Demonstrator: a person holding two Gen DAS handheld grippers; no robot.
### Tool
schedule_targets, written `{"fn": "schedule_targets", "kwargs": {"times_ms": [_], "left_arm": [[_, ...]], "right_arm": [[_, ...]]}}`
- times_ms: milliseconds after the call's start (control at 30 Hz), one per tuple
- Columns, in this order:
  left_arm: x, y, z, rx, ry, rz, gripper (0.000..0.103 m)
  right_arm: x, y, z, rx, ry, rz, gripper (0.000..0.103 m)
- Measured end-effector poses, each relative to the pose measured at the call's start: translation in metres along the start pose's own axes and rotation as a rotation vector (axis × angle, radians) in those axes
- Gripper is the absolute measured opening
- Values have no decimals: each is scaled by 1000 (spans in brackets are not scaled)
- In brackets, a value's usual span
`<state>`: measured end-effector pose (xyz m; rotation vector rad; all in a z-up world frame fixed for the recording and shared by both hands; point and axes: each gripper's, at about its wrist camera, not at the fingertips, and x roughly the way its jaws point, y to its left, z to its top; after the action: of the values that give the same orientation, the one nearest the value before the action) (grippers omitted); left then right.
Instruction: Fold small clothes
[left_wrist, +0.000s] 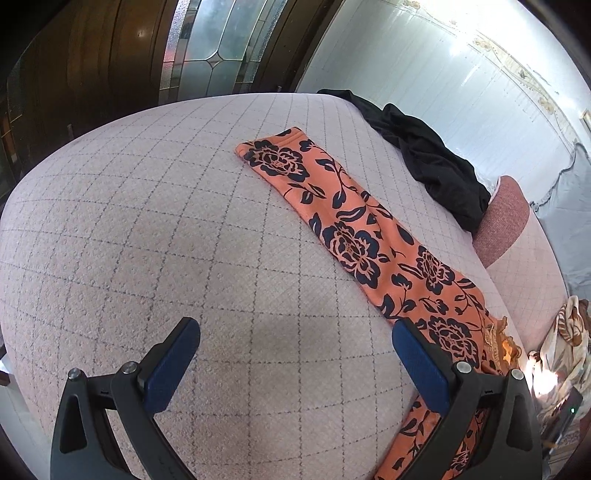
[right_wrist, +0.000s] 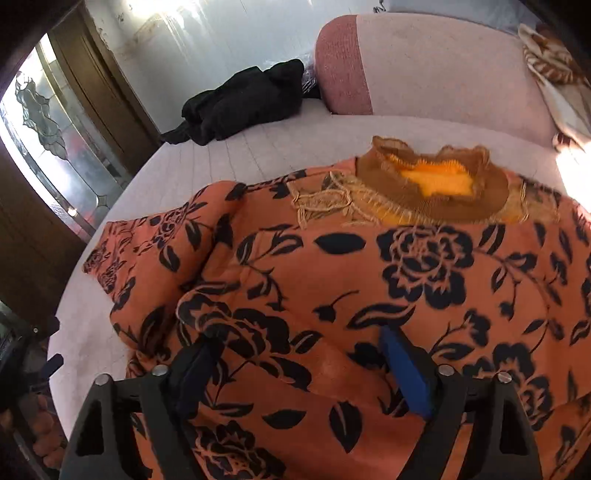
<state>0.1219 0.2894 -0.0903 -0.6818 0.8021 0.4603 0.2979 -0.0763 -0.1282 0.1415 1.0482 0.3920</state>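
The orange floral top (right_wrist: 369, 280) lies under the gaping, empty right gripper (right_wrist: 299, 354). The left gripper (left_wrist: 295, 354), also wide and empty, hovers over bare mattress (left_wrist: 147, 221) beside its sleeve (left_wrist: 332, 206).

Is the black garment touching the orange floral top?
Apart. The right wrist view shows bare bed cover between the black garment and the floral top.

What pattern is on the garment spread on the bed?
Orange with dark navy-black roses and leaves on the garment; clearest in the right wrist view.
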Motion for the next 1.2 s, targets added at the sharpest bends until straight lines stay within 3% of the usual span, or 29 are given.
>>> {"fn": "schedule_targets", "kwargs": {"times_ms": [200,300,367,533,633,833,967,1100,1200], "left_arm": [[-2,-10,-4,26,-5,-15,103],[-1,-15,-5,53,-3,-23,103],[1,-15,-6,64,12,-30,103],[1,-8,7,66,25,-72,103],[5,2,35,33,20,-184,103],[59,23,99,-36,77,-210,103],[91,43,124,-166,89,-207,91],[101,39,139,-153,63,-169,88],[110,36,146,-147,50,-107,69]], "right_arm": [[-46,-28,18,56,-109,44,90],[-35,-52,23,177,-76,79,98],[-12,-75,10,284,64,105,98],[-78,-75,-15,277,-111,158,98],[-117,-76,-44,222,-149,164,98],[-163,-97,-110,211,-178,126,98],[-172,-108,-132,240,-212,102,98],[-167,-109,-127,225,-219,110,98],[-159,-109,-125,217,-209,114,98]]}}
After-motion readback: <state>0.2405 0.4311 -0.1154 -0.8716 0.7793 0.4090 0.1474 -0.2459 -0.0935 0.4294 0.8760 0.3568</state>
